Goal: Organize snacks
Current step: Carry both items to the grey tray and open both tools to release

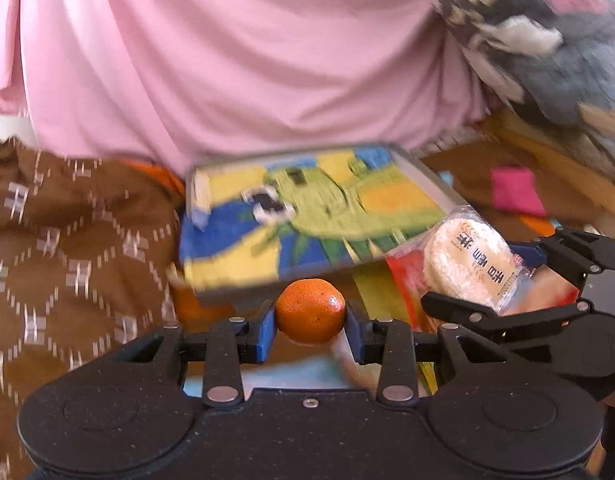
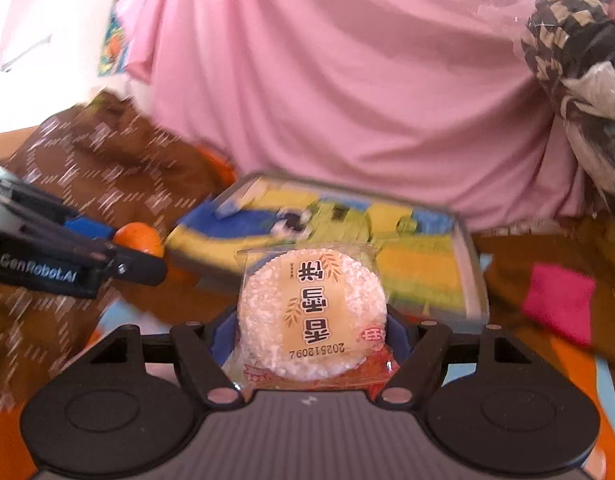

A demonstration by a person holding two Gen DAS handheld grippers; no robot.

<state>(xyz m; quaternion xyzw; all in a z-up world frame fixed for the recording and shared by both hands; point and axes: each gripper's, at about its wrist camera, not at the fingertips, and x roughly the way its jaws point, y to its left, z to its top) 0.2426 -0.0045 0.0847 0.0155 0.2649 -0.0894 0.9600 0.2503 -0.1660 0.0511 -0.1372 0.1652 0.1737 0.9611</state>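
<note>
The left gripper (image 1: pixel 310 322) was clenched on a small orange (image 1: pixel 310 310), its blue pads (image 1: pixel 266 330) pressing both sides. The right gripper (image 2: pixel 311 330) grasped a wrapped rice cracker (image 2: pixel 312 314), held face-up between its fingers. A flat cartoon-printed box (image 2: pixel 407 248) lay just beyond both, at twelve o'clock, on a brown patterned cloth (image 1: pixel 67 248). Pink fabric (image 2: pixel 347 80) hung behind. A magenta square (image 2: pixel 559 304) lay at three o'clock of the box.
</note>
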